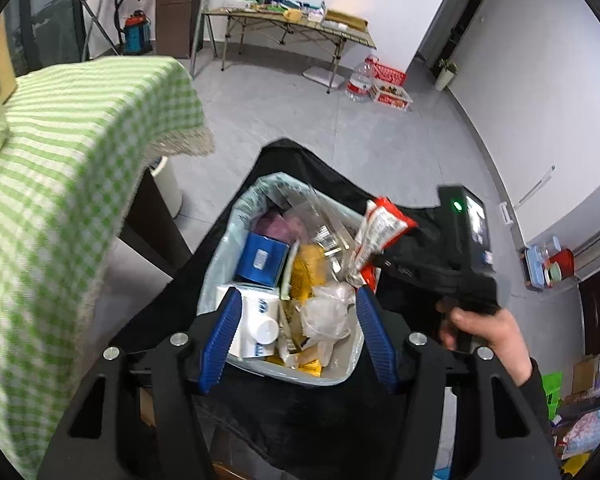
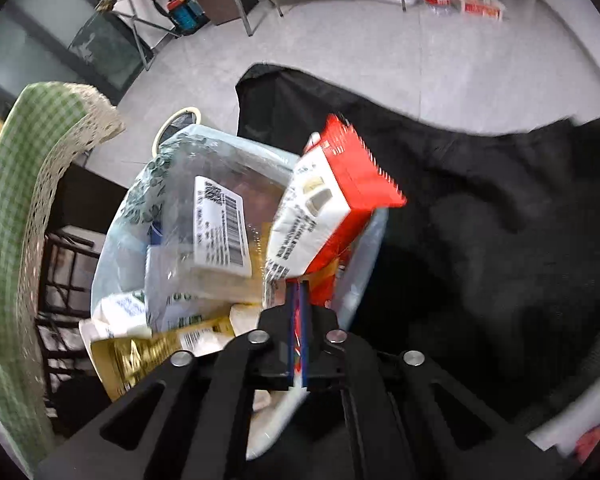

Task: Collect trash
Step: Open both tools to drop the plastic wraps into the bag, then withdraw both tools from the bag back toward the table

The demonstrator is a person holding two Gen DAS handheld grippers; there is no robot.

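Your right gripper (image 2: 299, 312) is clamped on the red-and-white wrapper (image 2: 332, 196), pinching its lower end between the blue pads (image 2: 306, 320); the rest of the wrapper sticks up over the far-right rim of the bin (image 1: 216, 280). Your left gripper (image 1: 296, 316) hangs over the bin with its jaws apart and nothing between them.

The bin is lined and looks close to full: a blue box (image 1: 262, 260), a white carton (image 1: 256, 320), yellow packets (image 1: 308, 268) and clear plastic (image 1: 324, 312) are heaped to the brim. It stands against a black bag (image 1: 300, 400), beside the green-checked table (image 1: 68, 160).

You seem to be at the drop step. Bring the wrapper further over the bin's middle before you let go; at the rim it could slide off onto the black bag.
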